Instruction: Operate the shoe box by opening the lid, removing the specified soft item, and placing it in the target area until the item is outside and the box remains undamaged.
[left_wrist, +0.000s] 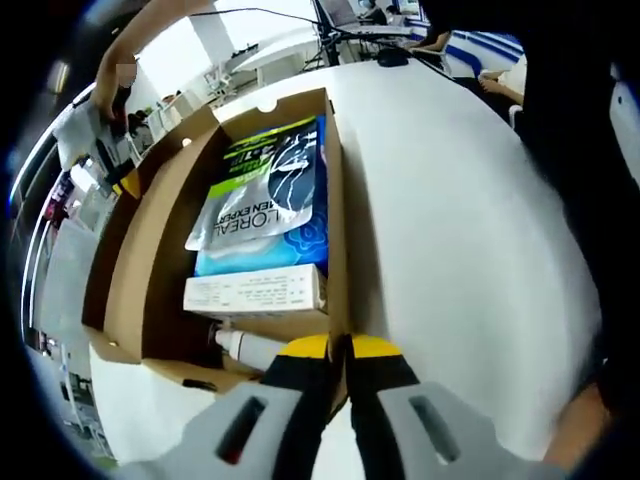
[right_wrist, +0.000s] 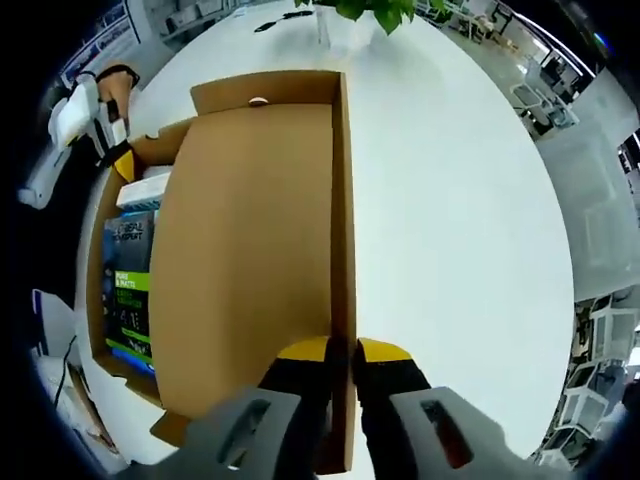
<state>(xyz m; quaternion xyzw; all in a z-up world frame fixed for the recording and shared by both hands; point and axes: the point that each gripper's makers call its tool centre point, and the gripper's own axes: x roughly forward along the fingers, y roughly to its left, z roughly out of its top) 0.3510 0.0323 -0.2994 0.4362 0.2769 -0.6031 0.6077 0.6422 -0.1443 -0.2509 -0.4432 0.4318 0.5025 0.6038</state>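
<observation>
Brown cardboard shoe box (left_wrist: 150, 260), lid (right_wrist: 250, 250) open

An office or lab: white round table (right_wrist: 470, 230), desks with chairs (right_wrist: 545, 85), potted plant (right_wrist: 370, 10).

Table (left_wrist: 450, 200): white surface, spans centre and right of both views.
Plant (right_wrist: 365, 10): green leaves, top centre of right gripper view, at the table's far edge.
Chairs (right_wrist: 600, 330): white, right edge of right gripper view.
Person (left_wrist: 580, 110): dark clothing, right edge of left gripper view.
</observation>
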